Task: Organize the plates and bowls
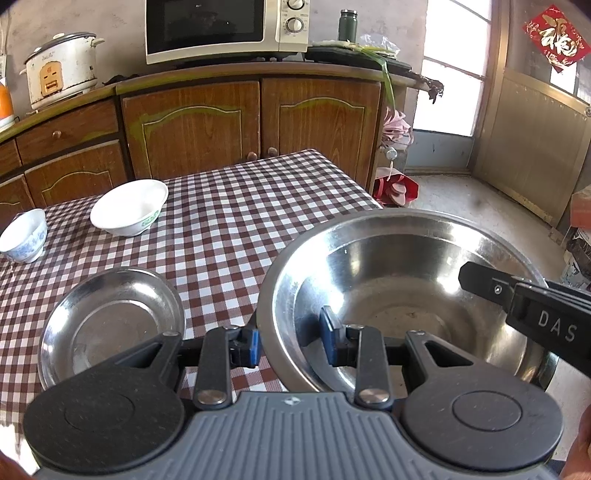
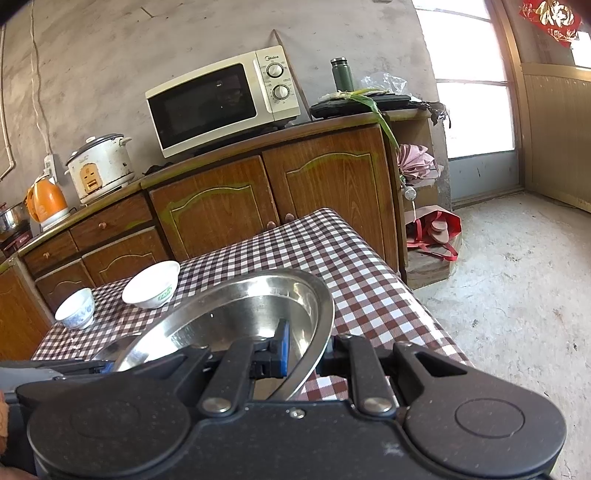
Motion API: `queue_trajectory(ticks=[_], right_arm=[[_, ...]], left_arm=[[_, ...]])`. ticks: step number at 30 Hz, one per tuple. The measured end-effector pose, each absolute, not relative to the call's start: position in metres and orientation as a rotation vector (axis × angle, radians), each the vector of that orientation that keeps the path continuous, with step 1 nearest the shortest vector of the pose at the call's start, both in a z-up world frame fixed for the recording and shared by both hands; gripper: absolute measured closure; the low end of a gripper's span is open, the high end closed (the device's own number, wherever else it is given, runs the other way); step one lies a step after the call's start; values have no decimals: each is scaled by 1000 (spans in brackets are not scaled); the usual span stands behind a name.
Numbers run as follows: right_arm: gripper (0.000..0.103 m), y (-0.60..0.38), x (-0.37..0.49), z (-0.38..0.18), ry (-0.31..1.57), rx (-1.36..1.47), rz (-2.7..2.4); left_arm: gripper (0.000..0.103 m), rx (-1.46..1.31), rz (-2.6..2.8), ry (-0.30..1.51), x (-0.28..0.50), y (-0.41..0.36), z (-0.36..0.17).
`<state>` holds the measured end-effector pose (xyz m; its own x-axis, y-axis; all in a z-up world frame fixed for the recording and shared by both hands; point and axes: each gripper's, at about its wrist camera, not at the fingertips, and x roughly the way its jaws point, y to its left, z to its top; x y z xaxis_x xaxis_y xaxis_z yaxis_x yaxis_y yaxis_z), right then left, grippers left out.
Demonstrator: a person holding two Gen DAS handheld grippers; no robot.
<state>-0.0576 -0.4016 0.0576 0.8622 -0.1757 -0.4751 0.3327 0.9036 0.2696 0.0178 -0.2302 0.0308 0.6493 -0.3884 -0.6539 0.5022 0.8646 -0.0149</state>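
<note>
Left wrist view: left gripper (image 1: 291,345) clamps near-left rim of basin (image 1: 406,295); right gripper (image 1: 476,280) clamps its right rim. Basin carried by both, over right near part of table (image 1: 240,206). Steel plate (image 1: 110,321) lies just left of basin, on cloth, nearer left gripper. White bowl (image 1: 129,206), small bowl (image 1: 24,236) far left. Judgement: basin sets down clear of plate, or plate nests inside.

Right wrist view: right gripper (image 2: 304,352) pinched shut on basin (image 2: 229,317) rim, basin tilted.

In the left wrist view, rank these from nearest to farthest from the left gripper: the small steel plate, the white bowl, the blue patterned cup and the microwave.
1. Small steel plate: just left of the left gripper, on the checked cloth.
2. White bowl: farther back, left of centre.
3. Blue patterned cup: at the far left edge, roughly level with the bowl; close to call.
4. Microwave: on the cabinet behind the table.
</note>
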Motion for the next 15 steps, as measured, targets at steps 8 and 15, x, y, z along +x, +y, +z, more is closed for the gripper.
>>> queue_trajectory(ticks=[8,15], right_arm=[[85,-392,-65,58,460,359,-256],[85,-377,-67,57,466,347,-231]], left_arm=[[71,172,-501,698,9,-217,30],[70,162,-477,705,6,-203,29]])
